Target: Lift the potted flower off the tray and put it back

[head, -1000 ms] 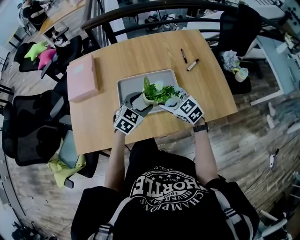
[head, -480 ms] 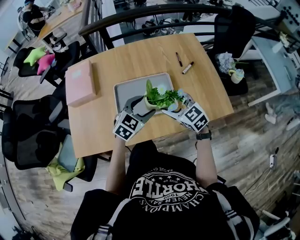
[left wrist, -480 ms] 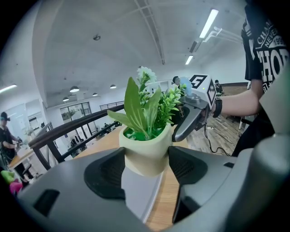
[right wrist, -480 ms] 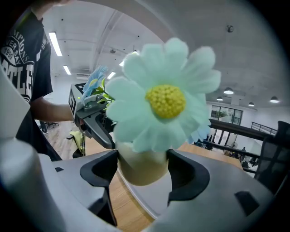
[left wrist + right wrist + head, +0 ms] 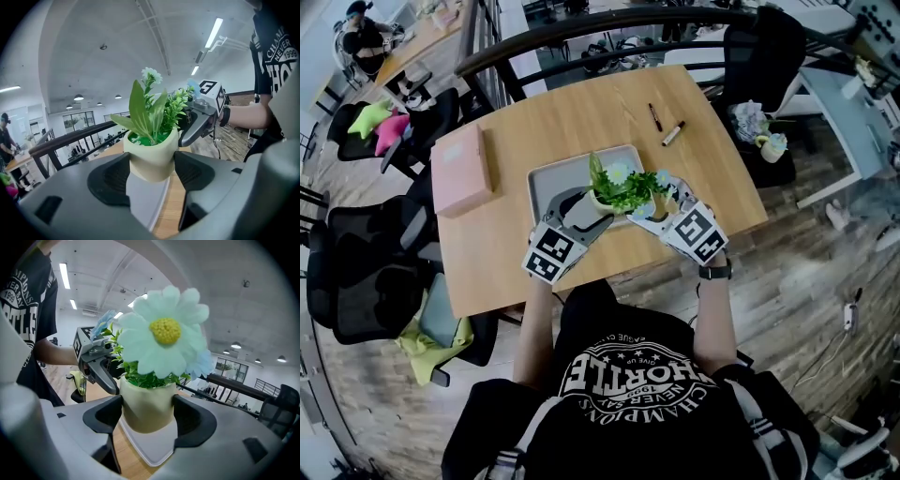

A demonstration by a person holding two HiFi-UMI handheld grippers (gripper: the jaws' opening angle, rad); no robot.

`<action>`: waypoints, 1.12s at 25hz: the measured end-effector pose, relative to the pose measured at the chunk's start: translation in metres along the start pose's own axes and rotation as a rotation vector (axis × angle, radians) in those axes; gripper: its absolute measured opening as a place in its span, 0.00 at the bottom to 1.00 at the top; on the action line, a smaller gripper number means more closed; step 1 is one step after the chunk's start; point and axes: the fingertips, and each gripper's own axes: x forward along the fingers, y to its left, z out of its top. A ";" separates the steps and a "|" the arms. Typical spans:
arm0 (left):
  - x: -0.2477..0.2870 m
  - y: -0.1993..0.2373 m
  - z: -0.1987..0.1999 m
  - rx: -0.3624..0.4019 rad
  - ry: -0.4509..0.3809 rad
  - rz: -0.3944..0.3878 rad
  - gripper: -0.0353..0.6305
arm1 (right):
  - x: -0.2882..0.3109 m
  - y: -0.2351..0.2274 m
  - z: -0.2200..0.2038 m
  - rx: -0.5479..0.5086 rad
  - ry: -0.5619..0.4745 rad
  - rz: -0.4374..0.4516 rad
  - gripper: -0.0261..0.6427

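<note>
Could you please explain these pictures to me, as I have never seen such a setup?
No robot here: a person holds a two-jaw tool in each hand. One picture comes from a camera on the person's head, looking down; the other two ride on the tools, looking along their jaws. On the wooden table lie a grey tray, a pink box and two markers. The left gripper and right gripper both clamp the potted flower, seemingly raised just above the tray.
</note>
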 end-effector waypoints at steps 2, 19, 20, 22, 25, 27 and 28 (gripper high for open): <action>-0.002 0.000 0.003 -0.005 -0.011 -0.007 0.53 | -0.004 0.001 0.002 0.006 -0.015 0.000 0.58; -0.022 -0.004 0.022 0.017 -0.060 -0.013 0.53 | -0.019 0.007 0.018 0.026 -0.107 -0.010 0.58; -0.023 -0.004 0.025 0.019 -0.068 -0.014 0.53 | -0.019 0.006 0.019 0.029 -0.112 -0.007 0.58; -0.025 -0.002 0.028 0.020 -0.074 -0.007 0.53 | -0.019 0.005 0.021 0.039 -0.118 0.003 0.58; -0.029 -0.001 0.027 0.022 -0.072 0.004 0.53 | -0.017 0.007 0.024 0.045 -0.126 0.016 0.58; -0.032 -0.001 0.024 0.017 -0.070 0.009 0.52 | -0.016 0.010 0.026 0.043 -0.129 0.021 0.58; -0.034 -0.001 0.024 0.014 -0.072 0.009 0.52 | -0.015 0.011 0.026 0.042 -0.129 0.023 0.58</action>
